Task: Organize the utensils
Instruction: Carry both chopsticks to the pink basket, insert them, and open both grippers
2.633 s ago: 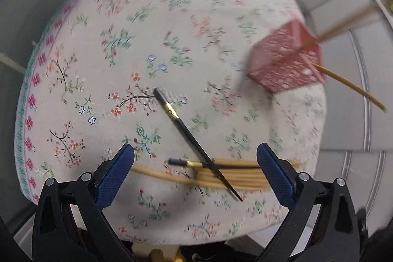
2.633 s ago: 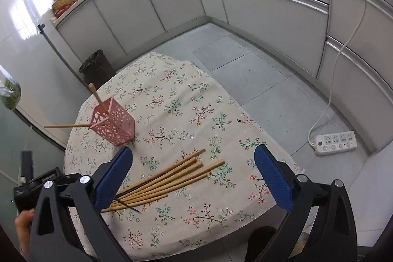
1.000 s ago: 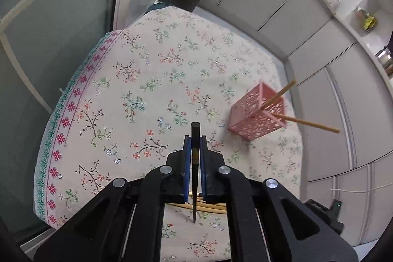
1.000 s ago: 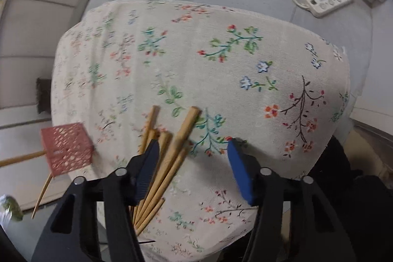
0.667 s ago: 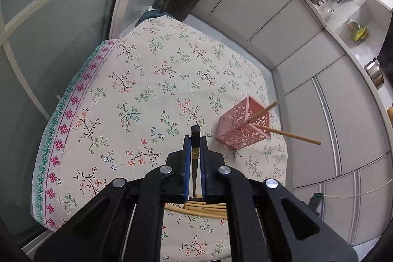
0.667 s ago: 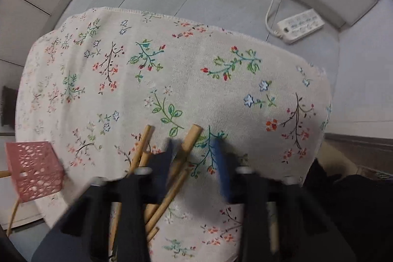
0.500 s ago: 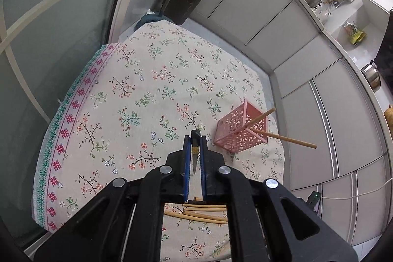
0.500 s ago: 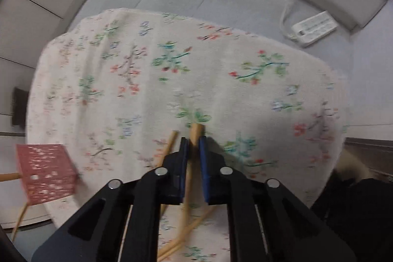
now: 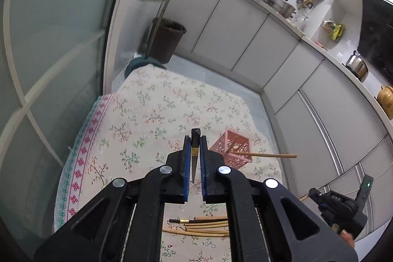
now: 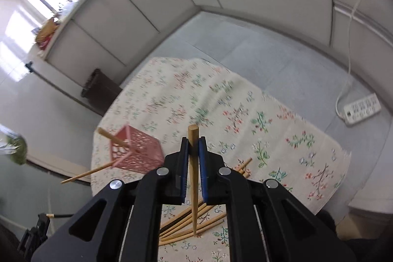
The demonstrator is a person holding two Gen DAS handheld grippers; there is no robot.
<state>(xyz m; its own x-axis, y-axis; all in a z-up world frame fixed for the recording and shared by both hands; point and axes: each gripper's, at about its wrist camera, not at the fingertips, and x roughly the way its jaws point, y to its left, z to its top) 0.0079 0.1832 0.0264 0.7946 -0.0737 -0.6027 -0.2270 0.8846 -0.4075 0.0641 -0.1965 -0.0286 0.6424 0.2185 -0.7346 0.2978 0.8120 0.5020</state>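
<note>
A black chopstick (image 9: 195,154) with a gold band is clamped between the closed jaws of the left gripper (image 9: 195,140); its squared butt end stands just past the blue pads (image 9: 187,158), and its thin point runs back between them. A plain wooden chopstick (image 10: 193,171) is gripped in the closed jaws of the right gripper (image 10: 193,141), its blunt round end protruding beyond the jaw tips and its tapered point hanging down behind them. Ahead and to the right of the left jaws, a pink perforated holder (image 9: 232,149) is seen on the floral tablecloth (image 9: 147,114), with two wooden sticks leaning out of it. Below and behind both pairs of jaws, the remaining wooden chopsticks (image 10: 196,220) are left lying in a loose bundle on the cloth, with one more black gold-banded chopstick (image 9: 181,221) beside them.
</note>
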